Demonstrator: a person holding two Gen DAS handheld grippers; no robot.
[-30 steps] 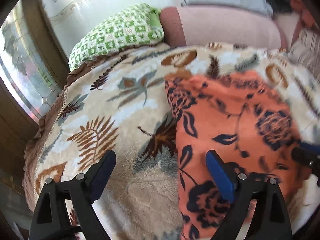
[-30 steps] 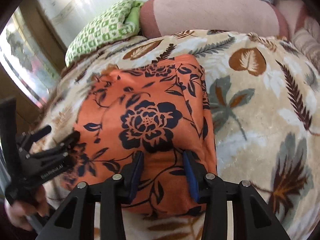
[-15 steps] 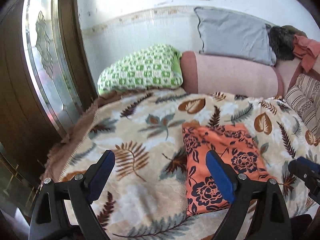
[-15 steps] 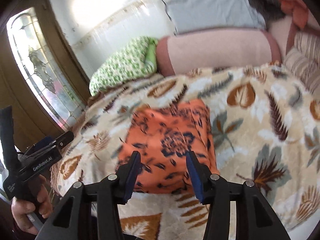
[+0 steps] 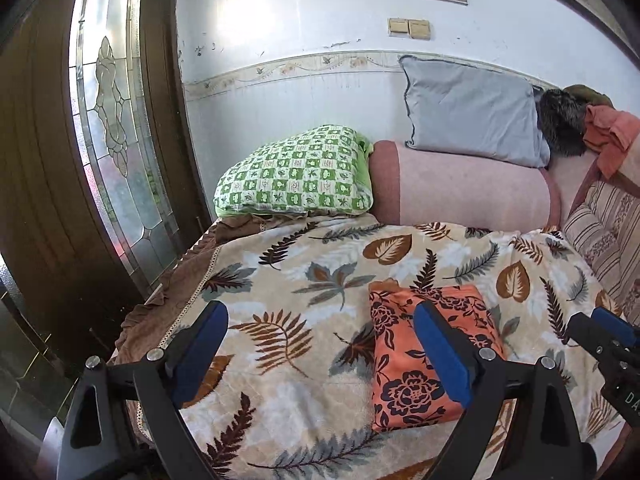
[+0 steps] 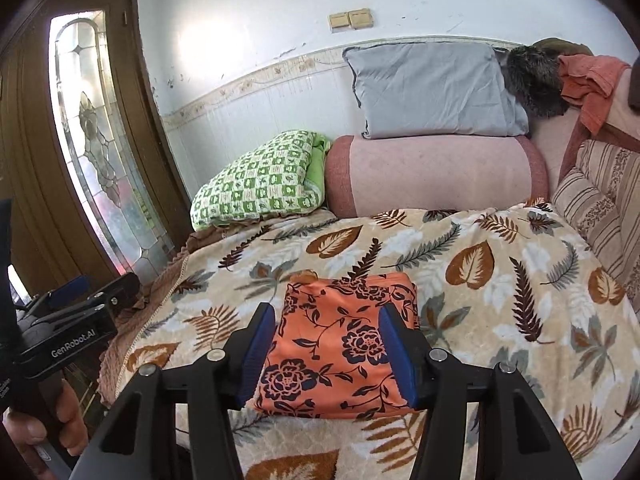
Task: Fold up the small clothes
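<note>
Jaws spread wide on your left gripper (image 5: 320, 356), gripping nothing; right gripper (image 6: 328, 354) jaws half apart, also bare. Folded orange floral garment (image 6: 340, 344) lies flat on leaf-print blanket (image 6: 500, 280), 5 o'clock from green checkered pillow (image 6: 256, 184).

Left gripper (image 5: 320, 344) raised, jaws spread wide, blue pads (image 5: 442, 354) bare, nothing between them; seen from the right wrist camera too, at the far left edge, its handle wrapped by a bare hand (image 6: 44, 436) low in the corner. Right gripper (image 6: 328, 354) likewise raised and parted, jaws somewhat narrower than the left pair, clamping nothing; its tip just showing at the right edge of the left wrist view
</note>
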